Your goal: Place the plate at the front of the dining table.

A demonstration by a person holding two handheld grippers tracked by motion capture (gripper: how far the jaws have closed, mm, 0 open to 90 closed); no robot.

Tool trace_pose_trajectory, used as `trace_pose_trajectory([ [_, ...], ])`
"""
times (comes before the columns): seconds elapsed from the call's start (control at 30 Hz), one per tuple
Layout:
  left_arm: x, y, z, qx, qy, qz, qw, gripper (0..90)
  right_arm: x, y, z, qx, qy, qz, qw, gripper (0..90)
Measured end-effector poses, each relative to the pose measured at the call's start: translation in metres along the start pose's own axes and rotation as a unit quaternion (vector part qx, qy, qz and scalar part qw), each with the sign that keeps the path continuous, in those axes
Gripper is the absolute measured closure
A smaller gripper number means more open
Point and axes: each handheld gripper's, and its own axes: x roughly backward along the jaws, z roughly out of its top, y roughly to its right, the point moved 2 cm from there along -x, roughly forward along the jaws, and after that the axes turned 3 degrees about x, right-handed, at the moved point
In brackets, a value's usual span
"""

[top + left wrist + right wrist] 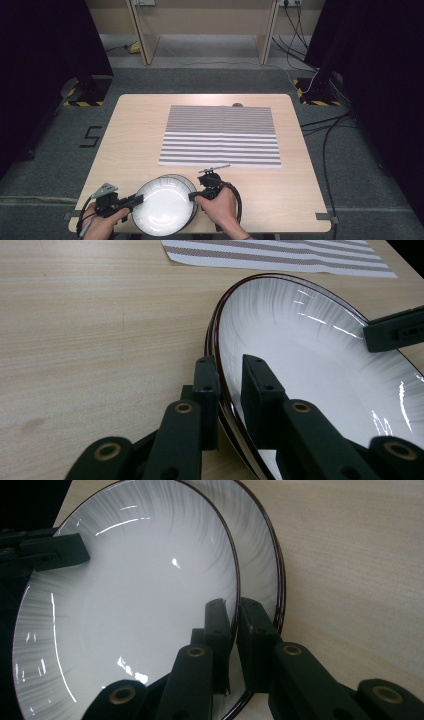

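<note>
Writing: a mark like the figure 5 (90, 136) in dark tape on the grey floor left of the bench (130, 145); no brand or label readable on the plates or the mat.
Plates: two white plates with dark rims, stacked at the bench's near edge; top plate (162, 207) lies offset on the lower plate (260, 545).
Left hand-held gripper (136, 199): closed on the top plate's left rim, one jaw inside the rim, one outside.
Right hand-held gripper (194, 195): clamped on the top plate's right rim, the rim pinched between the jaws.
Mat: striped grey-and-white placemat (220, 135) flat mid-bench, just beyond the plates, apart from them.
</note>
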Motion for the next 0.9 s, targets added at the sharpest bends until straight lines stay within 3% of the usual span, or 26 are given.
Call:
trace_pose_trajectory([
  [0.2, -0.001, 0.001, 0.006, -0.01, 0.011, 0.005, 0.9999, 79.1, 0.001, 0.003, 0.002, 0.005, 0.048, -0.005, 0.9988, 86.5],
  [0.27, -0.002, 0.002, 0.009, -0.011, 0.021, 0.004, 0.9997, 80.8, 0.003, 0.003, 0.004, 0.017, 0.06, -0.013, 0.9979, 86.8],
  [0.43, -0.005, 0.0, 0.01, -0.003, 0.025, -0.003, 0.9997, 82.0, 0.007, 0.005, 0.007, 0.036, 0.078, -0.02, 0.9961, 87.1],
  [0.7, -0.003, 0.001, 0.018, 0.012, 0.034, -0.009, 0.9993, 84.8, 0.011, 0.005, 0.007, 0.045, 0.108, -0.018, 0.993, 87.4],
  [0.9, -0.005, 0.004, 0.024, 0.005, 0.05, -0.008, 0.9987, 85.9, 0.013, 0.008, 0.007, 0.045, 0.116, -0.017, 0.992, 87.4],
])
